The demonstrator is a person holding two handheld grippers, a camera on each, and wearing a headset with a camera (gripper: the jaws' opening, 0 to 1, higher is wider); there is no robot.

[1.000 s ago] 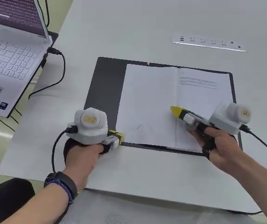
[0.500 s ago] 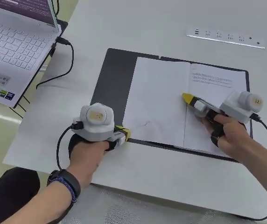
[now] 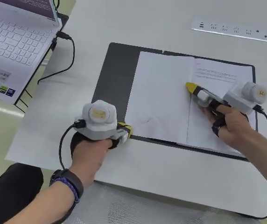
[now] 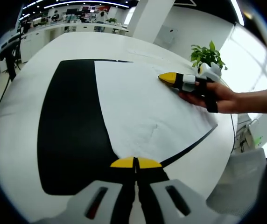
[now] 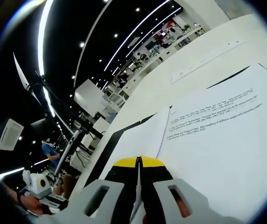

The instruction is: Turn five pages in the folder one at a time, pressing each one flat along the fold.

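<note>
Two grippers work at a black folder (image 3: pixel 116 77) that lies open and flat on the white table (image 3: pixel 171 28). Left of the folder sits an open laptop (image 3: pixel 17 37), and its black cable (image 3: pixel 70 56) curves over the table between the laptop and the folder's left edge. The left gripper (image 3: pixel 126 130) rests at the folder's near edge, beside the near left corner of a blank white page (image 3: pixel 159 93). In the left gripper view its yellow tips (image 4: pixel 136 163) are pressed together over the black cover with nothing between them. The blank page lies flat across the middle of the folder, leaving a bare strip of the inner cover to its left. The right gripper (image 3: pixel 191 87) points its yellow tip at the folder's fold, about halfway along it, low against the paper. In the right gripper view its jaws meet with no gap and hold nothing. Right of the fold lies a printed page (image 3: pixel 224 81) with a few lines of text at its far end. Beyond the folder's far right corner, a white power strip (image 3: pixel 234 30) lies on the table.
</note>
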